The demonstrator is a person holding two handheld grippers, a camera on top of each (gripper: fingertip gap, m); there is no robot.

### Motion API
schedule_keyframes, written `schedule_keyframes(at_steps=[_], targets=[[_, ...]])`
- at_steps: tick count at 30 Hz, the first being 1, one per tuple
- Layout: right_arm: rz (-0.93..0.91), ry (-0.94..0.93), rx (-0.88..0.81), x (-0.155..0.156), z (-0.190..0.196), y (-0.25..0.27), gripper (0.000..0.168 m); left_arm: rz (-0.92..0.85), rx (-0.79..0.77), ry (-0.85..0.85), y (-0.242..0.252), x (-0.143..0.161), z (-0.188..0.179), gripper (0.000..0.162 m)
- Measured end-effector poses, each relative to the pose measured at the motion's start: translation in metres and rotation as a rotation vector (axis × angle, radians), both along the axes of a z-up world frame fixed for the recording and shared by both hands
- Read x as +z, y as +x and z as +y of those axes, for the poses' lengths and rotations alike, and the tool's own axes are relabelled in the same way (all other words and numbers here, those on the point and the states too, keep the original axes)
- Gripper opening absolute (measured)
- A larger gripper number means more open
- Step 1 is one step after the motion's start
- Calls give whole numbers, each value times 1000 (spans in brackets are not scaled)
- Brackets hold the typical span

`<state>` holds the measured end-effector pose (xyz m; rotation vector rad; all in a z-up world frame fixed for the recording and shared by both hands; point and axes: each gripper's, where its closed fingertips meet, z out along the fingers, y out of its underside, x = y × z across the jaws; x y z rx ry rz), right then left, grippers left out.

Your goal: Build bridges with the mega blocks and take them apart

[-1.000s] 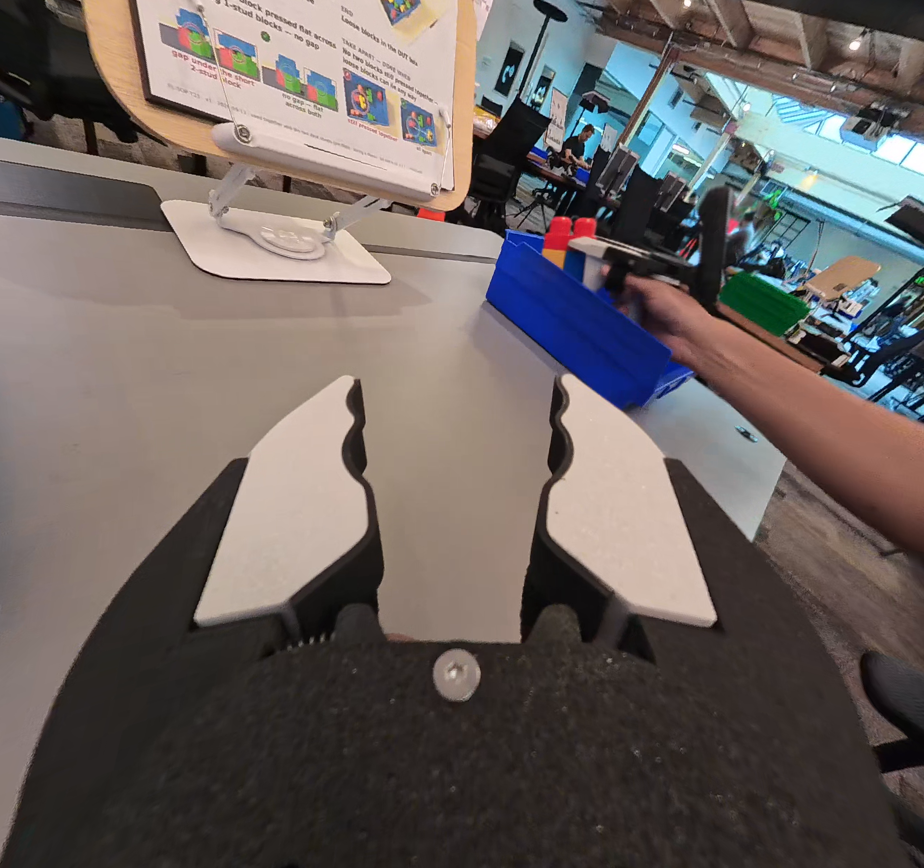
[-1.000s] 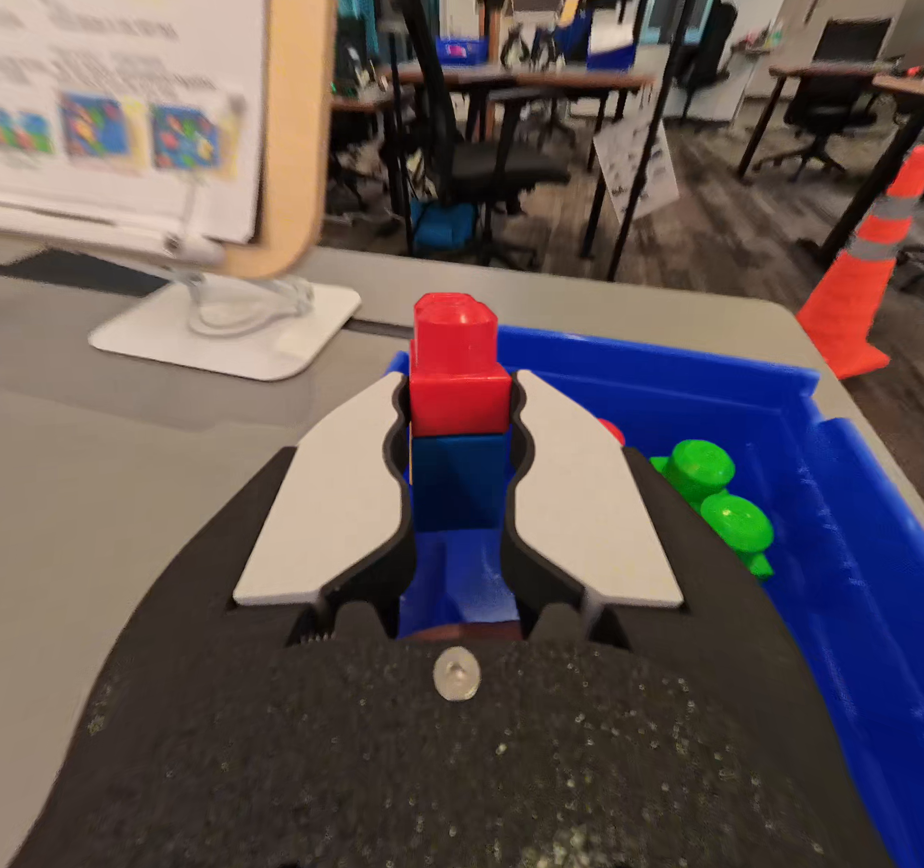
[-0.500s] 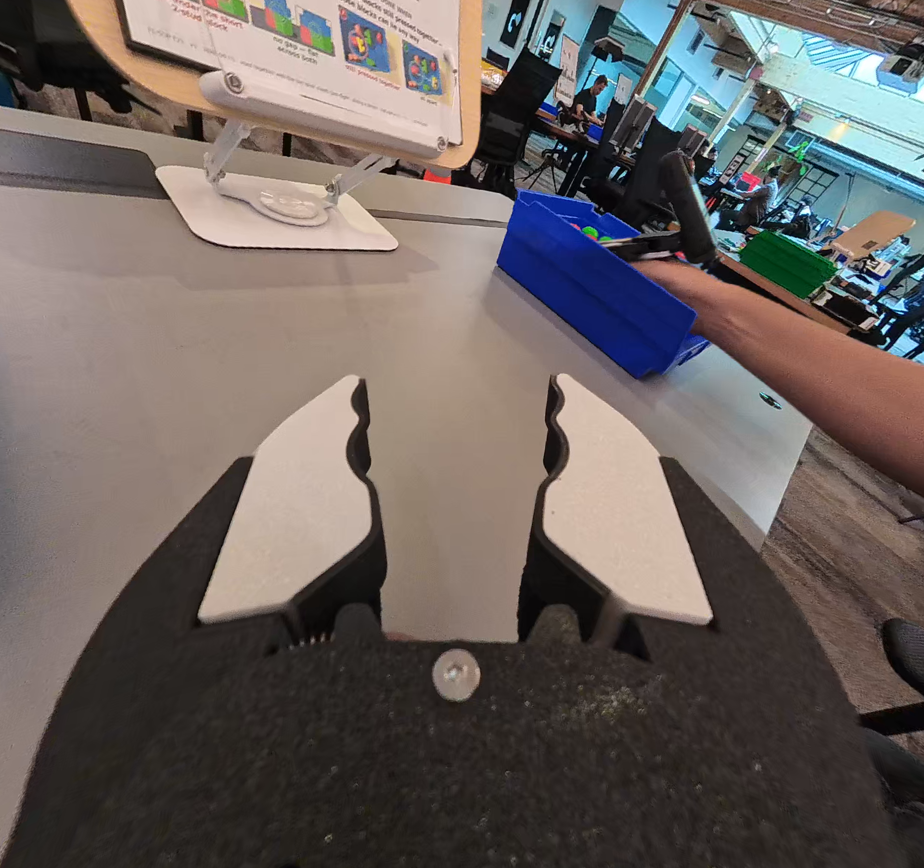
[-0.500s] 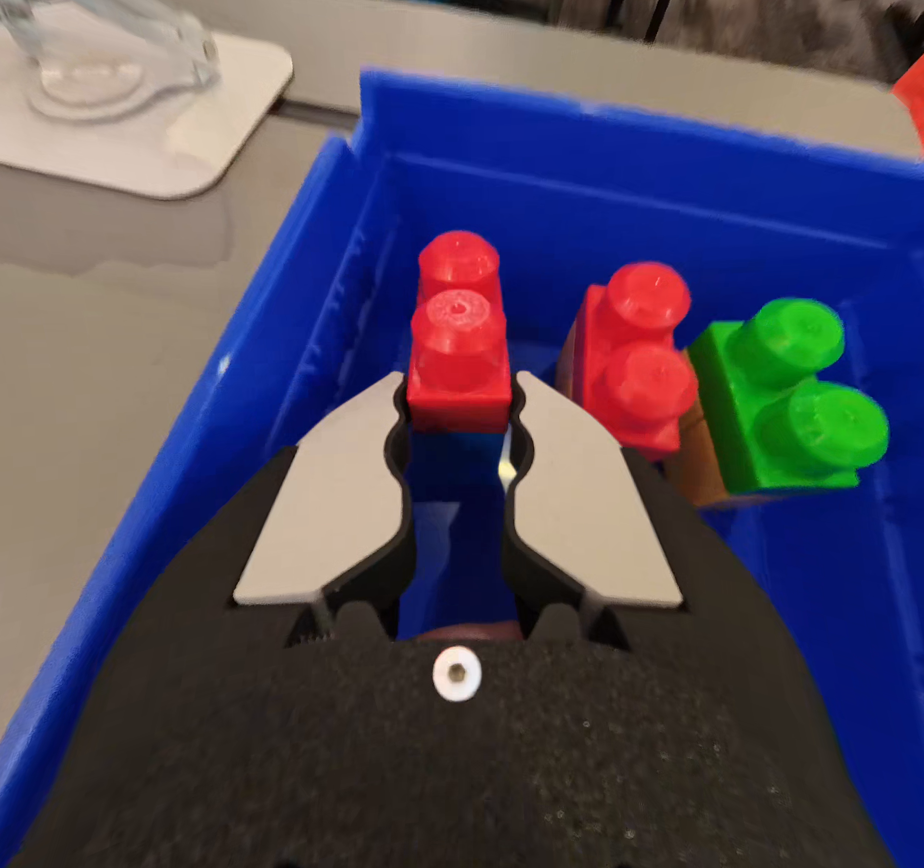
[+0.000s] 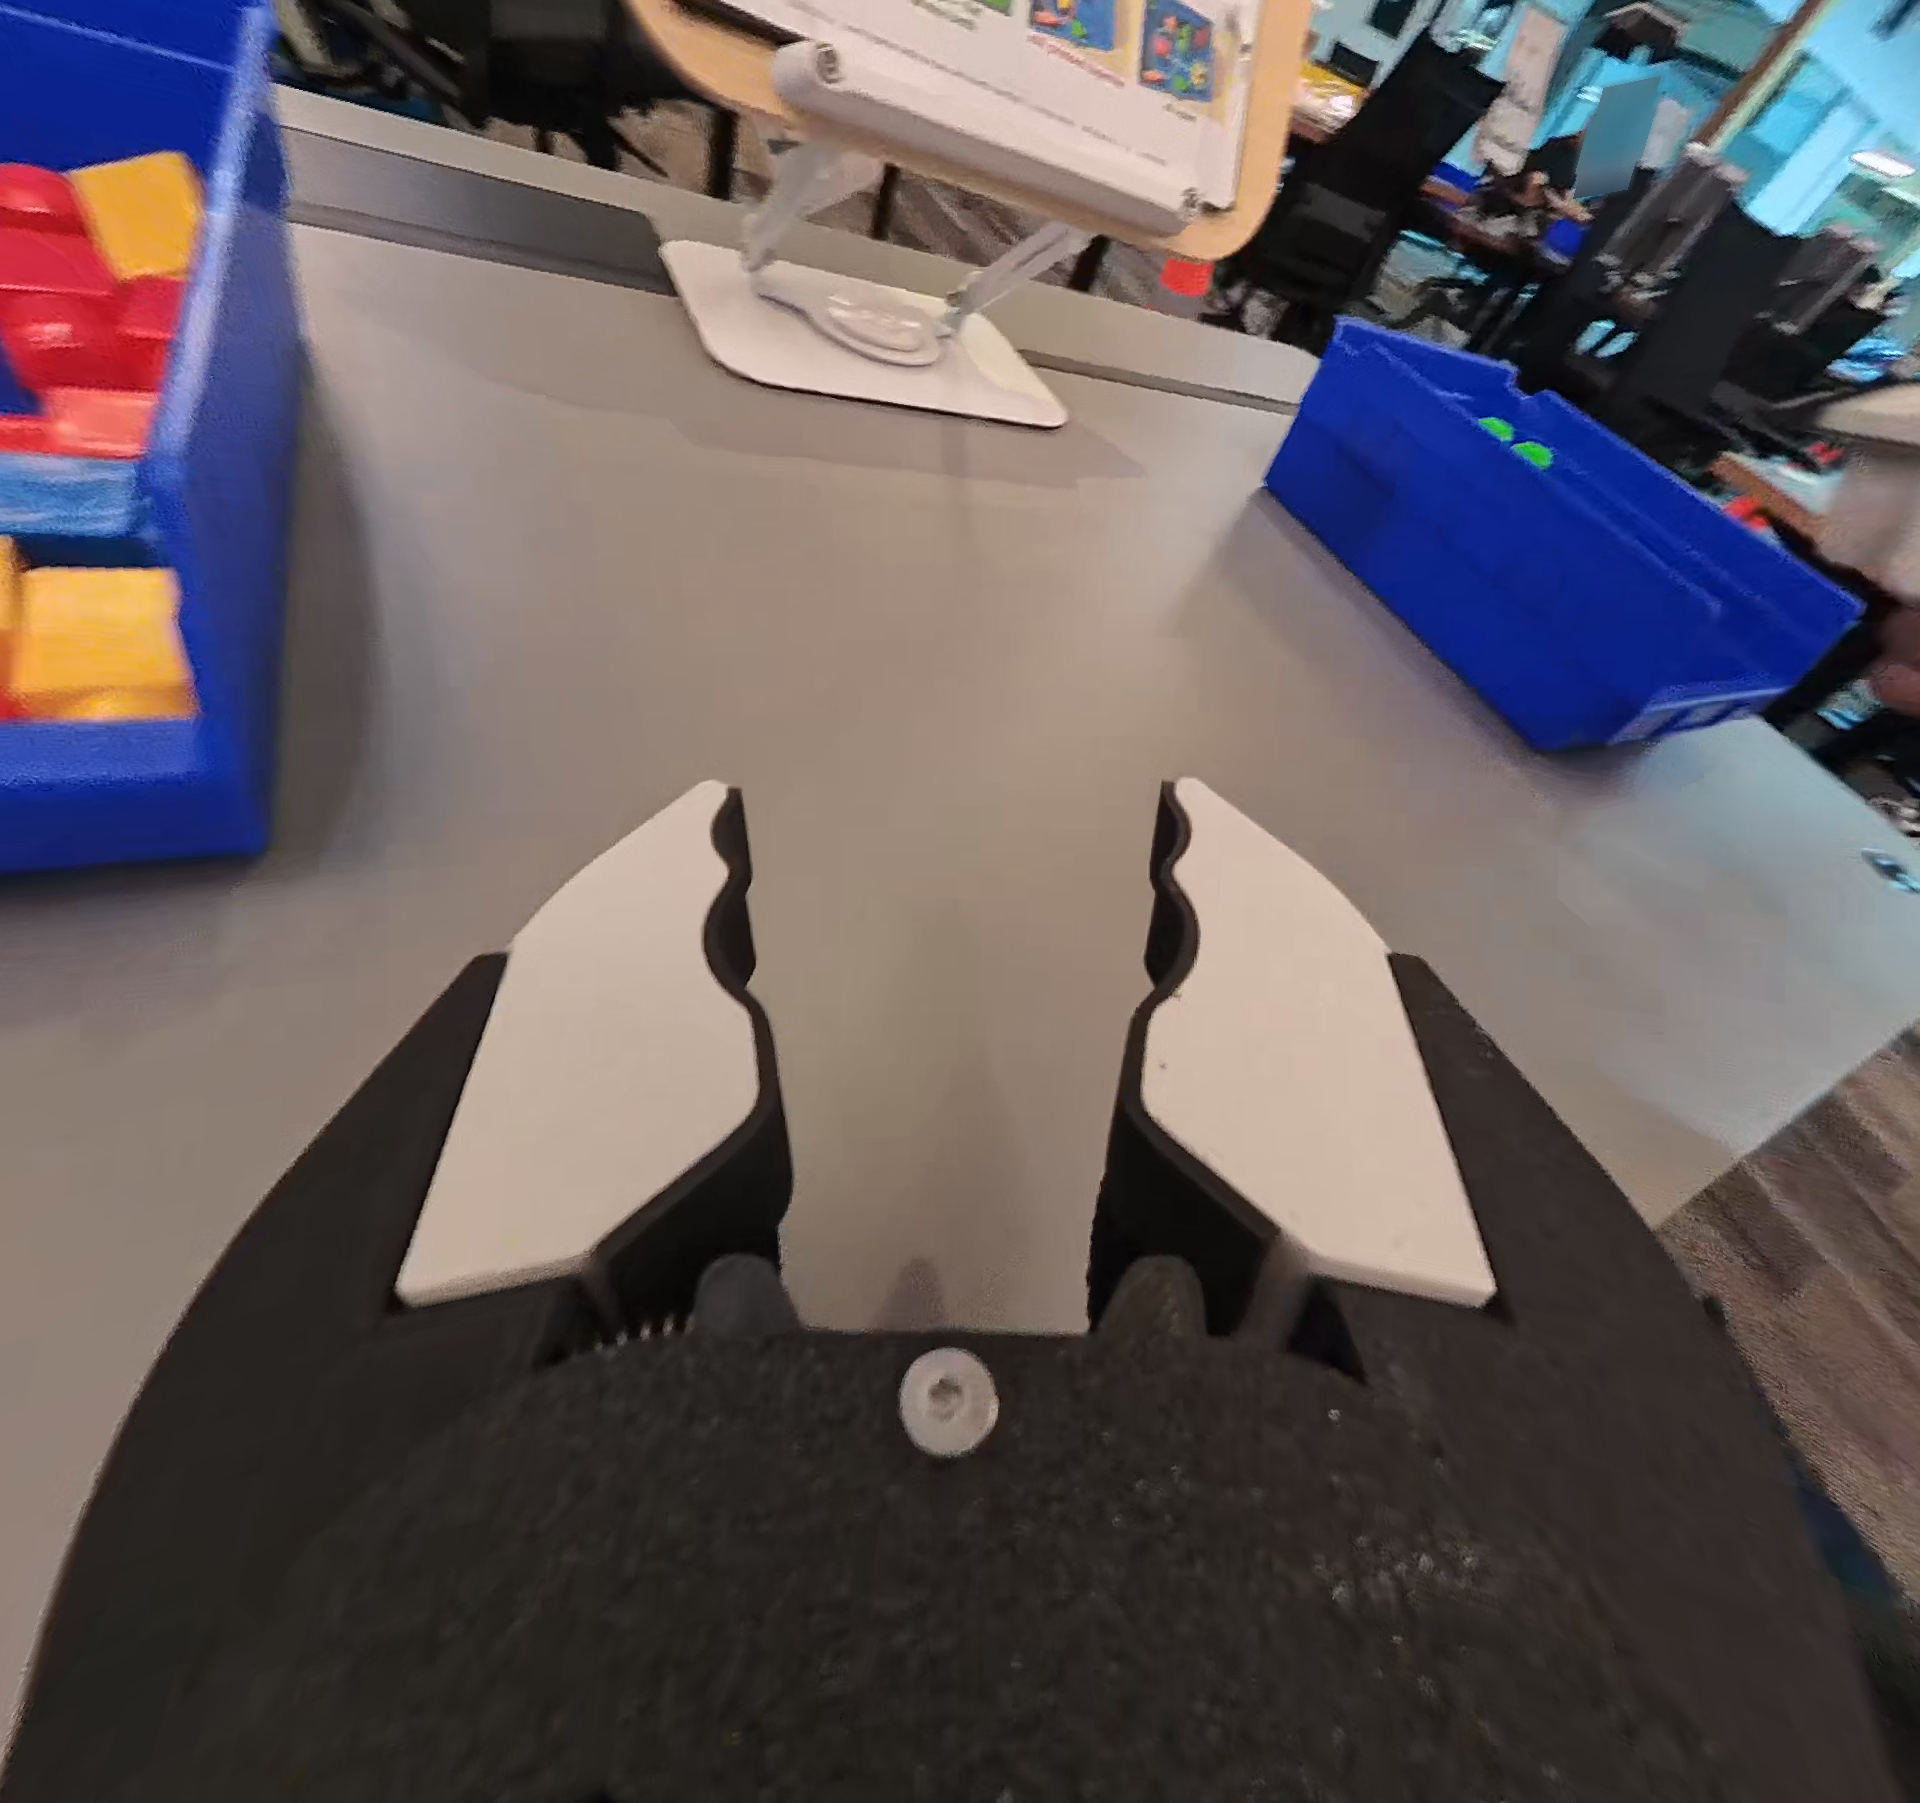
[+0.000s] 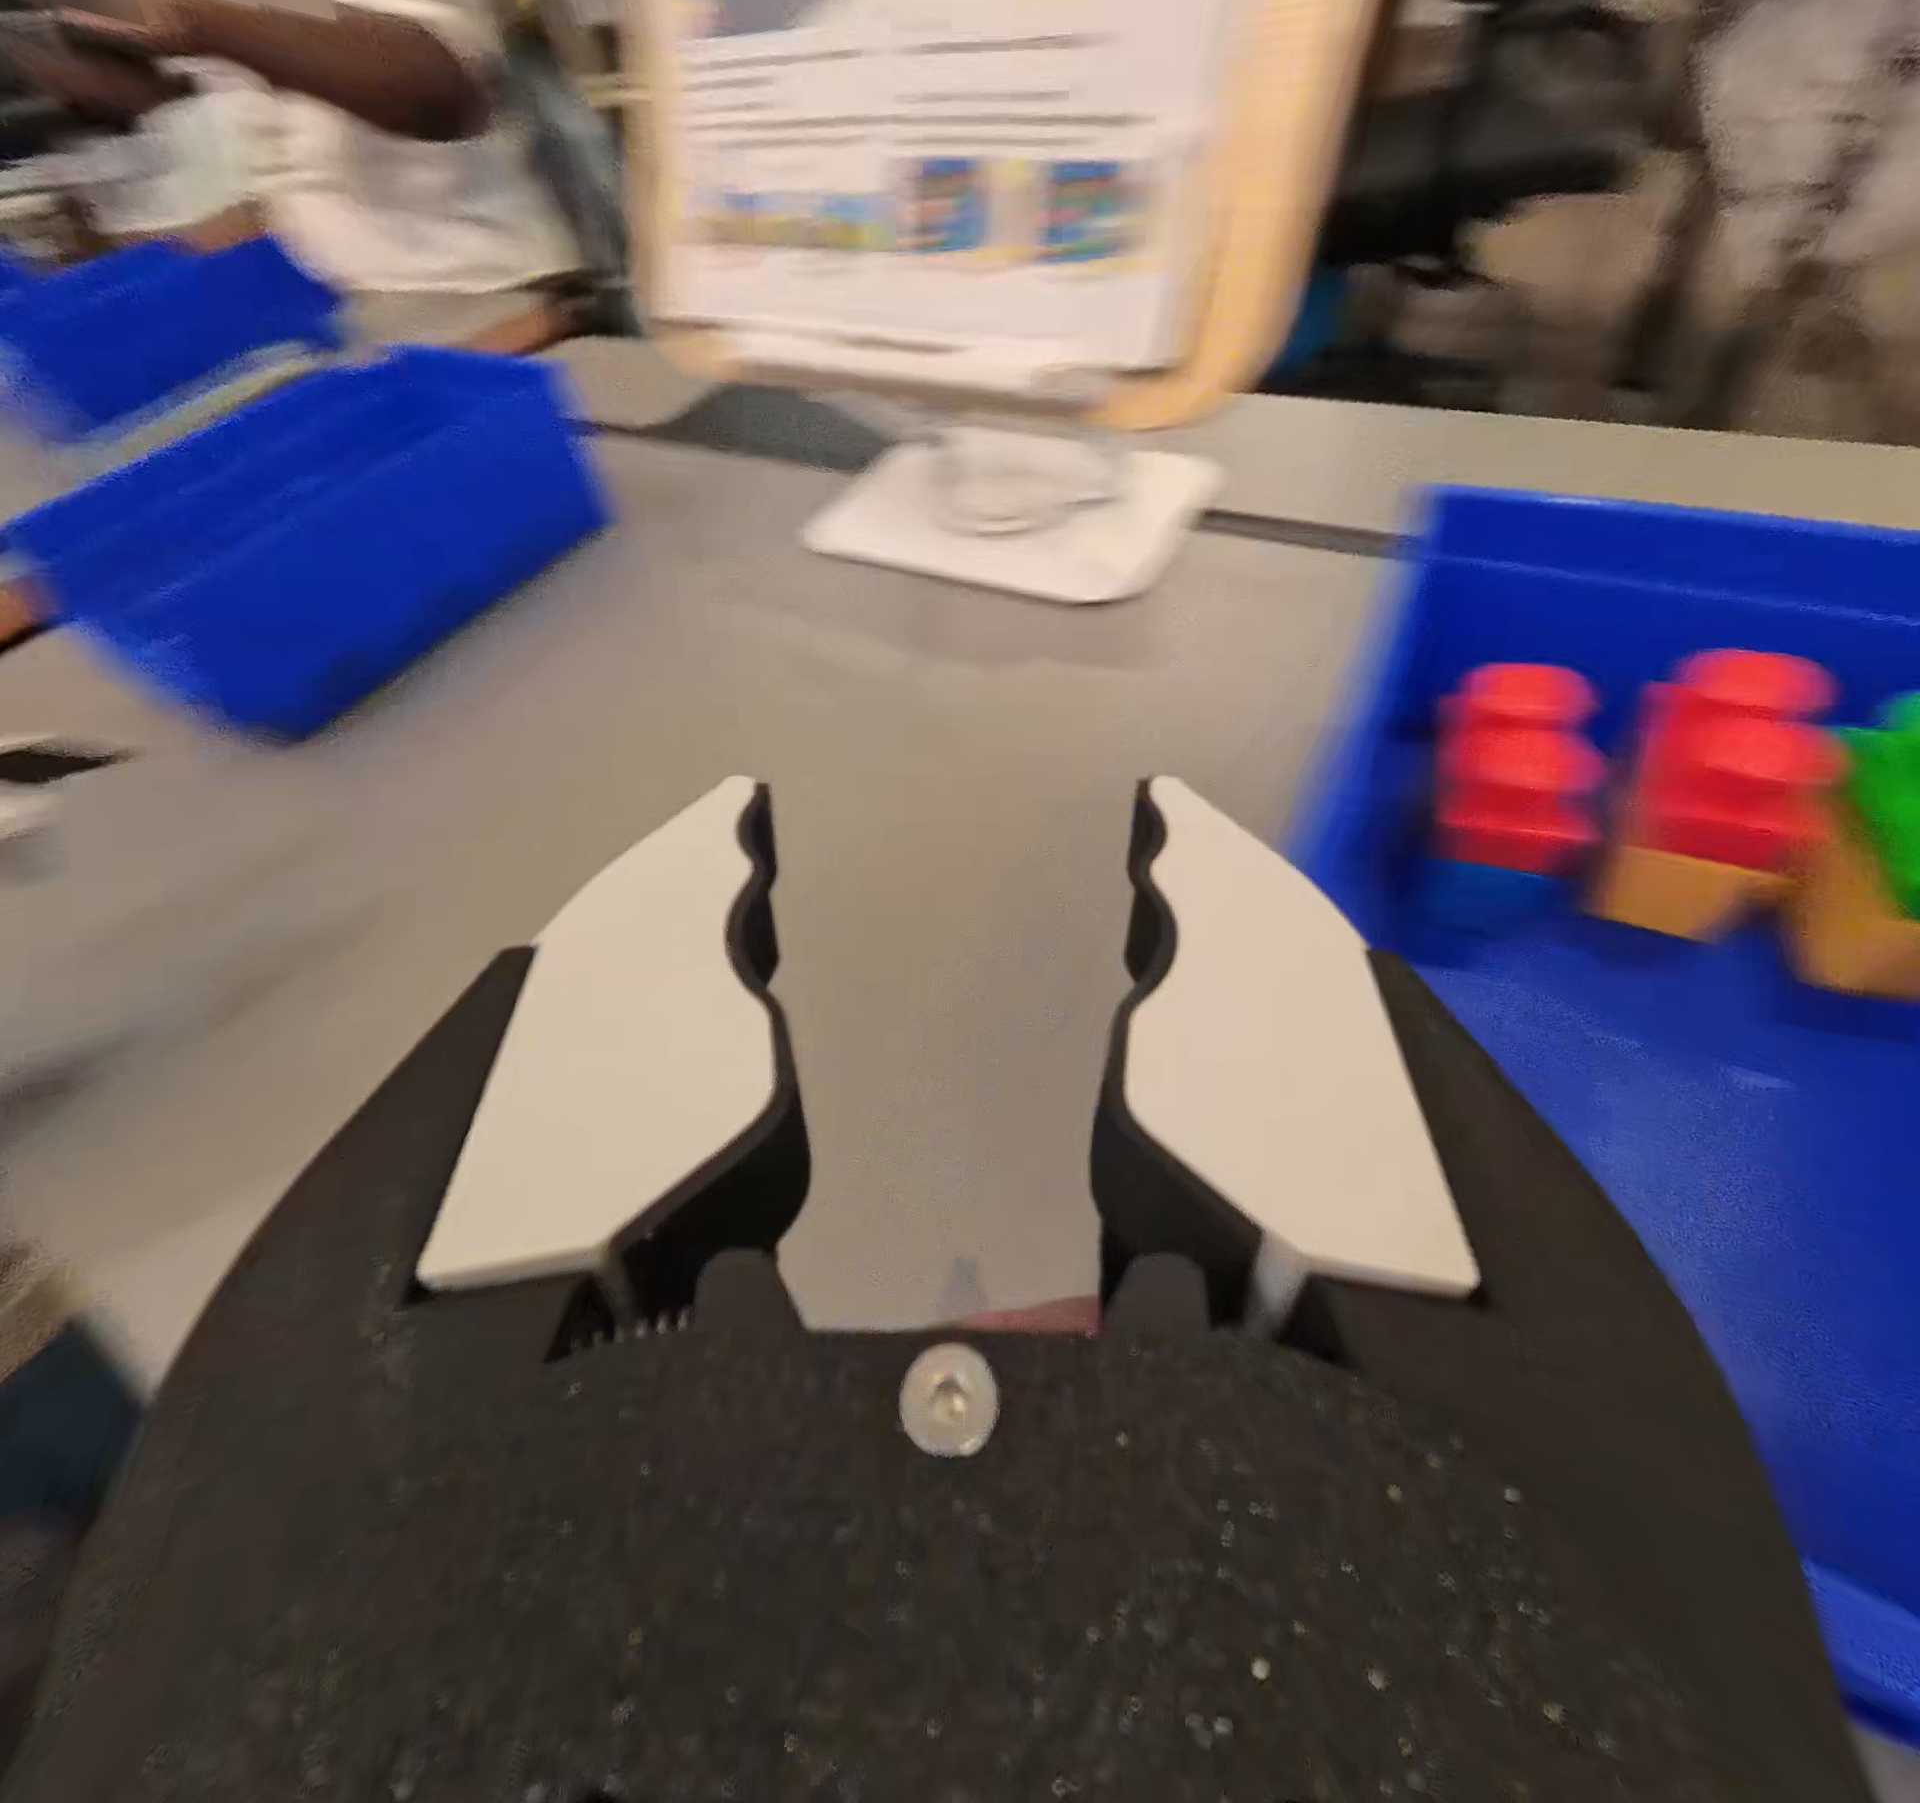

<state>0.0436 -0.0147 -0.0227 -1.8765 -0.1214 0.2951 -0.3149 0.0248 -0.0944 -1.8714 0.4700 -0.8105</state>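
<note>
Grey table, red/green studded blocks in blue bin, both hand-held grippers apart, empty

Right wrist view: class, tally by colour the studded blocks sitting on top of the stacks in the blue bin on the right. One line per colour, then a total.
Red blocks: 2
Green block: 1, partly cut off by the picture's edge
Total: 3 top blocks in the blue bin; the picture is blurred.
</note>
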Motion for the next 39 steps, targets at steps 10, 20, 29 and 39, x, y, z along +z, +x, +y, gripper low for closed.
schedule_keyframes(at_steps=[10, 20, 29, 39], targets=[[145, 55, 487, -81, -58, -202, 63, 60, 59, 26, -31, -7, -24, 74], [105, 63, 437, -85, -58, -185, 66, 125, 165, -12, -69, 8, 11, 73], [168, 25, 469, -87, -57, -185, 66, 306, 265, -438, -132, 2, 178, 72], [165, 25, 494, -87, -60, -190, 63, 388, 364, -833, -154, -62, 212, 79]])
